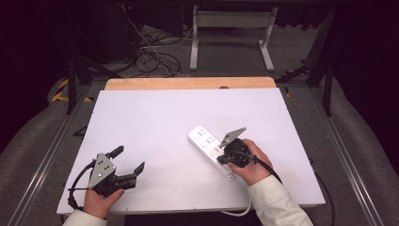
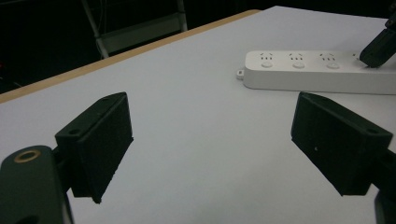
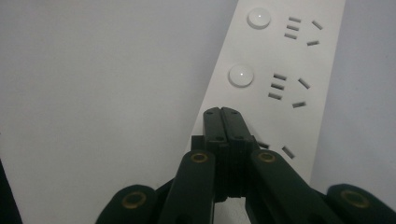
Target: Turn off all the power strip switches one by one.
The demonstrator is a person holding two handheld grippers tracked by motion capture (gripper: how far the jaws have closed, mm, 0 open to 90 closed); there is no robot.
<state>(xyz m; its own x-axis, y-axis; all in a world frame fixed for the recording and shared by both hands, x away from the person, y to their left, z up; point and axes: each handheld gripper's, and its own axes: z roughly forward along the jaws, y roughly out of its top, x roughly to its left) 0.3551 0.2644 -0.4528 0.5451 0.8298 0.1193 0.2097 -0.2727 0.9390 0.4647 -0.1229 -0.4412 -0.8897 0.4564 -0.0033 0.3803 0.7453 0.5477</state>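
Both of my grippers sit near the white power strip on the table: my right gripper, jaws pressed together and holding nothing, tips down onto its switch row; my left gripper gapes wide, well apart from it.

The left claw, held in the person's left hand with its jaws spread wide, sits well apart from the right claw, whose jaws are pressed flat together and pointed steeply down in the right hand.
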